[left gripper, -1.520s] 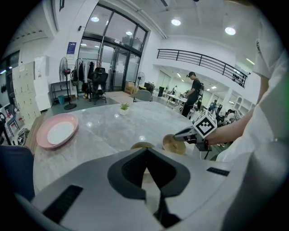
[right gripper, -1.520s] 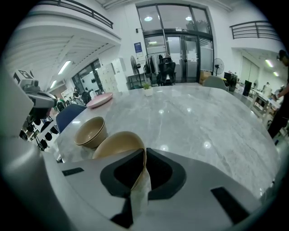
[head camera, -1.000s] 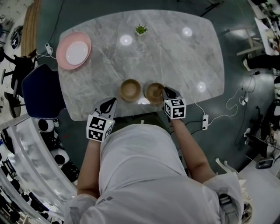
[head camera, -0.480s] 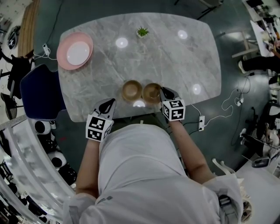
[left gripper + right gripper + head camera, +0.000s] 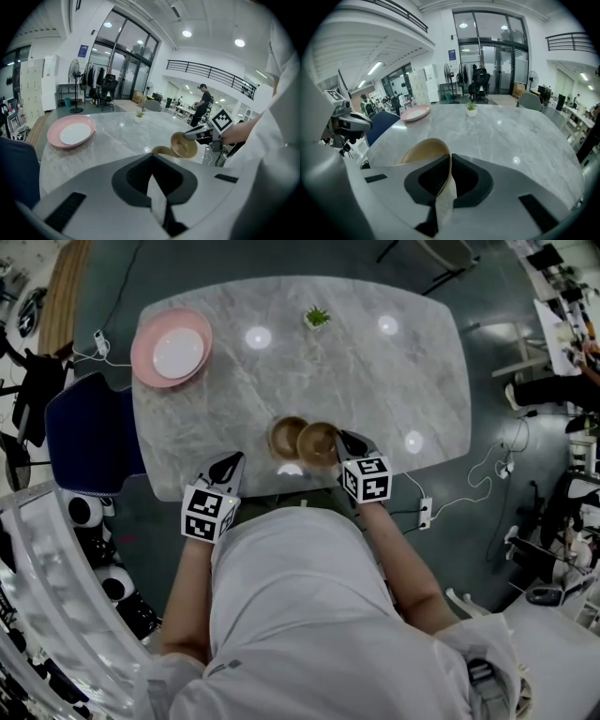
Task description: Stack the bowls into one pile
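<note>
Marble table [image 5: 375,399] is carrying the left bowl [image 5: 284,435] near its near edge. The right hand-held gripper [image 5: 342,439] is clamping the rim of the right bowl [image 5: 318,442], holding it tilted and overlapping the left one. The left hand-held gripper [image 5: 232,462] is hovering closed and empty at the table's near-left edge.

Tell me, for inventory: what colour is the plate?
The plate is pink with a white centre; clearest in head view.

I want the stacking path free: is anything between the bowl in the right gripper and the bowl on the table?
Nothing visible does. The held bowl, tilted in the right gripper, hangs right beside the resting bowl, overlapping it in the head view; the left gripper is well aside.
</note>
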